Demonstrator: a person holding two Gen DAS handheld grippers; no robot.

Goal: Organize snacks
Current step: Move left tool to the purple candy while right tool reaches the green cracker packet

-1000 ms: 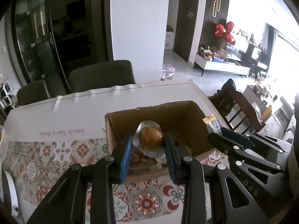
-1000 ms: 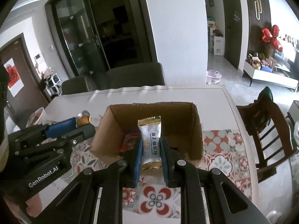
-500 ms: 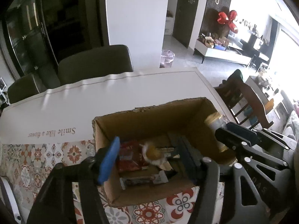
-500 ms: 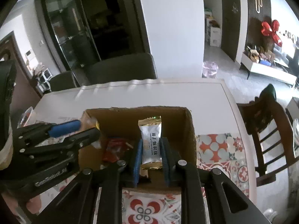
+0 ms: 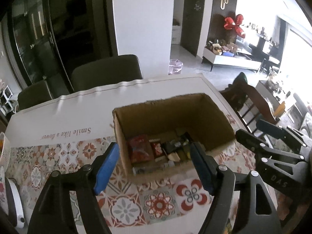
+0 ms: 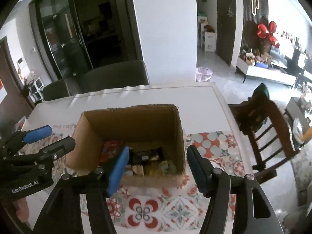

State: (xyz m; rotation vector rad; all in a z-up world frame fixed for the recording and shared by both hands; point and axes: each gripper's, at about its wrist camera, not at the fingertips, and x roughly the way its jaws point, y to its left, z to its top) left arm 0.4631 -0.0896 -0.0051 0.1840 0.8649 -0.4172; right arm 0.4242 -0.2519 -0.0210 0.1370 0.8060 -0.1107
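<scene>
An open cardboard box (image 5: 175, 115) stands on the table; it also shows in the right wrist view (image 6: 134, 120). Several wrapped snacks lie on its bottom, among them a red packet (image 5: 139, 151) and dark bars (image 6: 146, 155). My left gripper (image 5: 154, 167) is open and empty, just in front of the box's near wall. My right gripper (image 6: 158, 167) is open and empty, over the box's near right corner. Each gripper shows in the other's view: the right one (image 5: 271, 138) and the left one (image 6: 39, 142).
The table has a white top (image 5: 81, 113) and a patterned tile mat (image 5: 156, 202). Grey chairs (image 5: 105, 72) stand behind it, a dark wooden chair (image 6: 267, 128) to its right. A white object (image 5: 13, 198) lies at the left edge.
Both grippers opened. The left let go of the round foil-wrapped snack and the right let go of the white-and-gold packet; both dropped into the box. Both grippers pulled back slightly.
</scene>
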